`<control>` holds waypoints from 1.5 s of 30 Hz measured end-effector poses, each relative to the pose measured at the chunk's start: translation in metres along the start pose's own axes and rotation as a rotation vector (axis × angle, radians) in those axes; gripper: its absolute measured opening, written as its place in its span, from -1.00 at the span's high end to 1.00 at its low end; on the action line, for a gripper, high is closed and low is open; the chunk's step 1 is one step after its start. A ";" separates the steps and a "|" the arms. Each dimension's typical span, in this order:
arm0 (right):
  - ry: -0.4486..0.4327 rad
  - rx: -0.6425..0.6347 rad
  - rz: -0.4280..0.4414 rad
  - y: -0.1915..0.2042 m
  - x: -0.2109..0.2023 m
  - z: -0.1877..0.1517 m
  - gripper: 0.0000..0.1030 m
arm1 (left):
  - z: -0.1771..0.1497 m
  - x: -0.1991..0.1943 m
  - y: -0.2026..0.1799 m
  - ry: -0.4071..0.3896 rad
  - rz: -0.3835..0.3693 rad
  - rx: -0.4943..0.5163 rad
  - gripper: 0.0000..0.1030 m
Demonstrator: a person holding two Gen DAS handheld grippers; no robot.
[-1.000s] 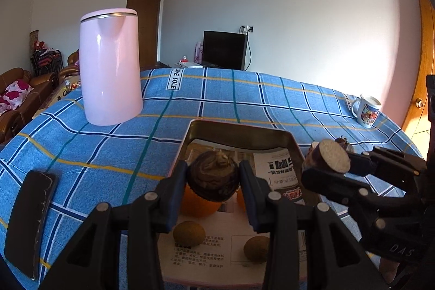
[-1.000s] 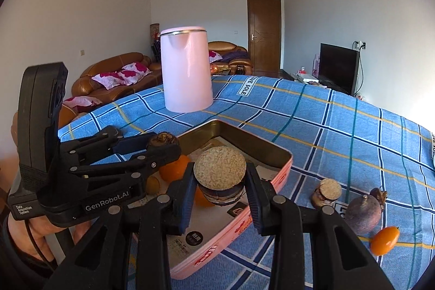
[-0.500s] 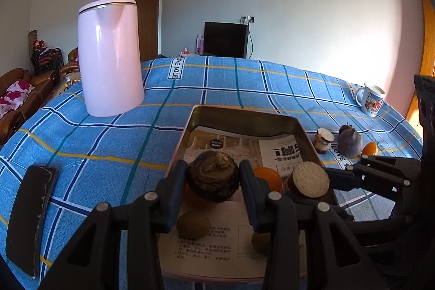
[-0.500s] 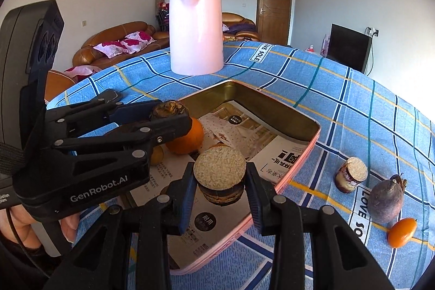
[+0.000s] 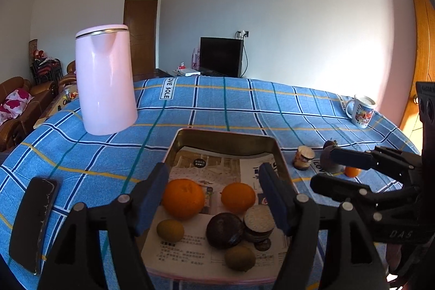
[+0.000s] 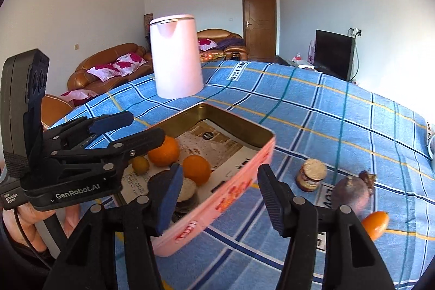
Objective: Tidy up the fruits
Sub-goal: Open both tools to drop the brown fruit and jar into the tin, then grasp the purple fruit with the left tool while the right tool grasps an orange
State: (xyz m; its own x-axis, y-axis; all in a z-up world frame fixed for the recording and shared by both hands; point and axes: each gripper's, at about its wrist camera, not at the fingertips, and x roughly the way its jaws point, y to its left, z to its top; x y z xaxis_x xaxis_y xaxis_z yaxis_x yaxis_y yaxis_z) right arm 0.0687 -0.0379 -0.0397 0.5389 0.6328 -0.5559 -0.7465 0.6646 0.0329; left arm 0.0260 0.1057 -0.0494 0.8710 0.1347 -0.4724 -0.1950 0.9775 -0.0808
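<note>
tin (image 5: 225,137) lengthwise away, dark fruit (image 5: 224,229) inside

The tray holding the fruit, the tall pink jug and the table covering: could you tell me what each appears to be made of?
Tray: probably thin metal, a tin; brassy, reflective inner walls, pink painted outside, printed paper lining the floor.
Pink jug: smooth glossy shell with soft highlights and a metallic rim band; plastic or coated metal, hard to say which.
Table covering: woven cloth, matte blue plaid that wrinkles near the jug.
</note>
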 end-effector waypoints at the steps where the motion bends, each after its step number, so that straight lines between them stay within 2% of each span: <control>1: -0.002 0.007 -0.028 -0.009 -0.005 -0.001 -0.15 | 0.001 -0.001 -0.006 -0.005 -0.005 0.009 -0.42; 8: 0.007 0.128 -0.256 -0.090 -0.030 -0.014 -0.15 | 0.011 0.001 -0.051 -0.009 -0.088 0.083 -0.48; 11: 0.042 0.189 -0.305 -0.120 -0.031 -0.020 -0.15 | 0.014 0.008 -0.069 0.017 -0.133 0.104 -0.49; 17: 0.137 0.257 -0.265 -0.147 -0.016 -0.035 -0.15 | 0.020 0.026 -0.098 0.077 -0.202 0.122 -0.49; 22: 0.192 0.290 -0.228 -0.153 -0.002 -0.044 -0.12 | 0.022 0.042 -0.120 0.113 -0.207 0.151 -0.49; 25: 0.193 0.290 -0.217 -0.154 -0.001 -0.044 0.21 | 0.019 0.053 -0.134 0.140 -0.210 0.173 -0.49; 28: 0.183 0.289 -0.215 -0.154 -0.005 -0.045 0.34 | 0.016 0.063 -0.148 0.164 -0.220 0.198 -0.49; 35: 0.117 0.378 -0.272 -0.182 -0.030 -0.054 0.35 | 0.009 0.094 -0.174 0.225 -0.221 0.224 -0.49; 43: 0.124 0.438 -0.225 -0.193 -0.030 -0.059 0.35 | 0.010 0.123 -0.194 0.298 -0.239 0.246 -0.48; 45: 0.133 0.447 -0.214 -0.195 -0.028 -0.060 0.34 | 0.010 0.130 -0.195 0.323 -0.239 0.242 -0.41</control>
State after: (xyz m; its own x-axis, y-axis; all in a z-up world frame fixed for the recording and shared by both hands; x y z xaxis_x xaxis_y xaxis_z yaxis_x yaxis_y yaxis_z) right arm 0.1758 -0.2089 -0.0802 0.5858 0.4271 -0.6888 -0.3691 0.8972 0.2424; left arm 0.1815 -0.0661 -0.0861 0.6864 -0.1185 -0.7175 0.1379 0.9899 -0.0315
